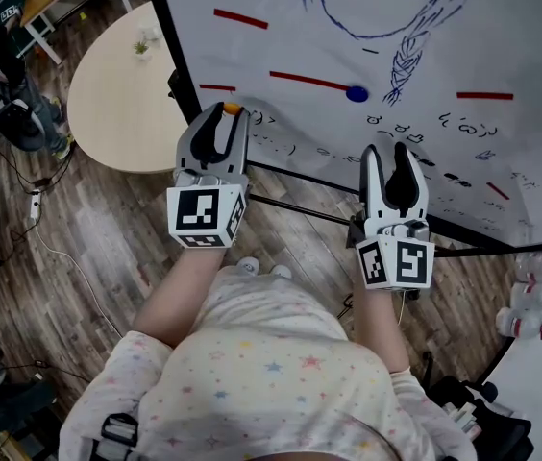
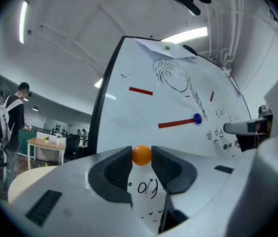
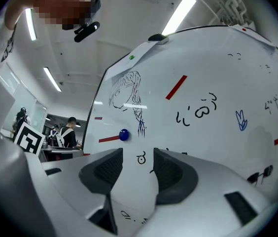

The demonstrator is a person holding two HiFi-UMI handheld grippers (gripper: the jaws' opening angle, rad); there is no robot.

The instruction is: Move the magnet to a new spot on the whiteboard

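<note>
**Item 1. Left gripper (image 2: pixel 141 154).** My working tool. The jaws are clamped on the orange magnet (image 2: pixel 141 155), which is pinched at the very tips with a ribbed pad on each side. The hold is shallow, with little of the pads engaged.

**Item 2. Orange magnet.** Small and round. In the head view it sits low at the left end of the whiteboard (image 1: pixel 281 27), close to the black frame edge. I cannot tell whether its back touches the board face.

**Item 3. Right gripper (image 3: pixel 138 154).** The jaws stand apart with nothing between them. It faces the lower middle of the board, below the blue magnet (image 3: pixel 123 135), and I judge it idle for this step.

**Item 4. Whiteboard.** It carries a pen drawing (image 1: pixel 396 8) of a figure with a braid, scattered handwriting, several red strips (image 1: pixel 307 81), and the blue magnet at the end of one strip. There are bare white patches between these.

**Handling note, my judgement.**
- Keep the squeeze constant, because a round body held at the tips could roll out.
- Carry the magnet clear of the surface rather than dragging it across the ink.
- Choose a bare patch well apart from the blue magnet and the strips.
- Bring the magnet in square to the board.
- Open the jaws only once the magnet has seated.
</note>
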